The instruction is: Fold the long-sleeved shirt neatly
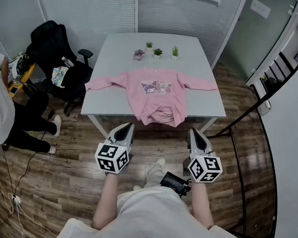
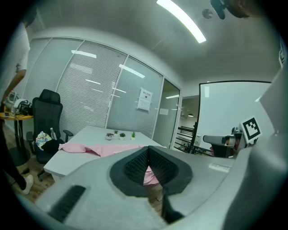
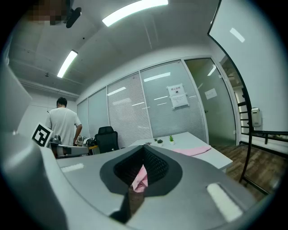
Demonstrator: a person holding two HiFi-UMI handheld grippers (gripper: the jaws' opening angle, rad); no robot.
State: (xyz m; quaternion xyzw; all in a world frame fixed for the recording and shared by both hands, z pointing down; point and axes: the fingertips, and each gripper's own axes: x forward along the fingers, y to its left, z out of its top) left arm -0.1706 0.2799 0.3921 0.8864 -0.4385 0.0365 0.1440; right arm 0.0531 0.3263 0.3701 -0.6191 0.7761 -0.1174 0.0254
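Short of the table's near edge, the left gripper and right gripper are both clenched on nothing, well apart from the cloth. Straight ahead, the pink long-sleeved shirt lies flat on the table. Its hem drapes over the near edge and its sleeves stretch crosswise toward the left and right edges. Each gripper looks about equally near its own hem corner.

A pink long-sleeved shirt lies front up on a grey worktop, sleeves spread to both sides, its hem hanging over the near edge. Three small potted plants stand beyond its collar. The left gripper and right gripper hover short of the worktop, fingers together, apart from the shirt. A black chair stands to the left on the wooden floor.
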